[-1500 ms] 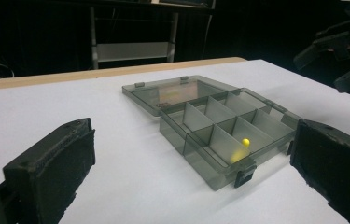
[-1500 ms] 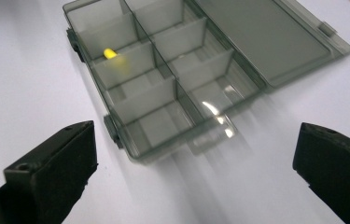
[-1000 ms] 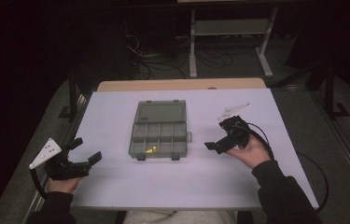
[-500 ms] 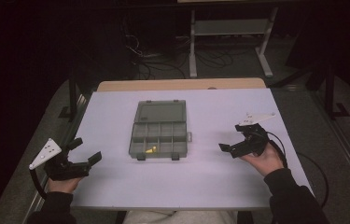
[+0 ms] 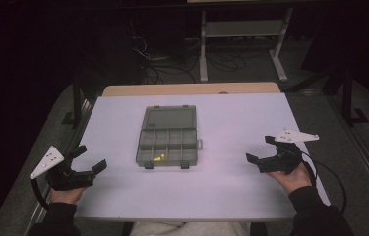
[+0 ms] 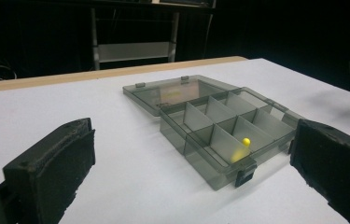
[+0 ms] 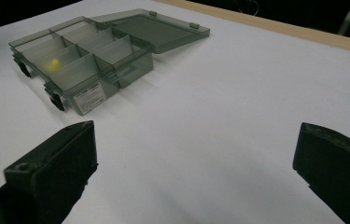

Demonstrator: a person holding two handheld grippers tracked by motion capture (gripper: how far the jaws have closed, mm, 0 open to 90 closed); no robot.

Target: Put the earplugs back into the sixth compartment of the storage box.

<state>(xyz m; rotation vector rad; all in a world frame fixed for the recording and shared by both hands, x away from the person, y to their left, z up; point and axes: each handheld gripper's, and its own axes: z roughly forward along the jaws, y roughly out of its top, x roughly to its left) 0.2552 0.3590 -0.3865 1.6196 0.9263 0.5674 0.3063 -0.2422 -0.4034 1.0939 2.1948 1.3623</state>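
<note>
Withdrawn toward 4 o'clock, the right tongs [image 5: 263,155] now sit near the right edge of the white surface [image 5: 231,128], well apart from the organiser box [image 5: 168,136] they were close beside a second ago; their jaws stand wide and empty. Left tongs [image 5: 89,160], at 8 o'clock, have not shifted and are likewise spread wide, holding nothing. Farther in, at centre, the box lies with its lid [image 5: 170,118] folded flat toward 12 o'clock. One small yellow piece [image 5: 159,158] rests in a compartment of the near row, second from the left. Judged from this layout, a placement has probably just finished, and both tongs are parked clear.
</note>
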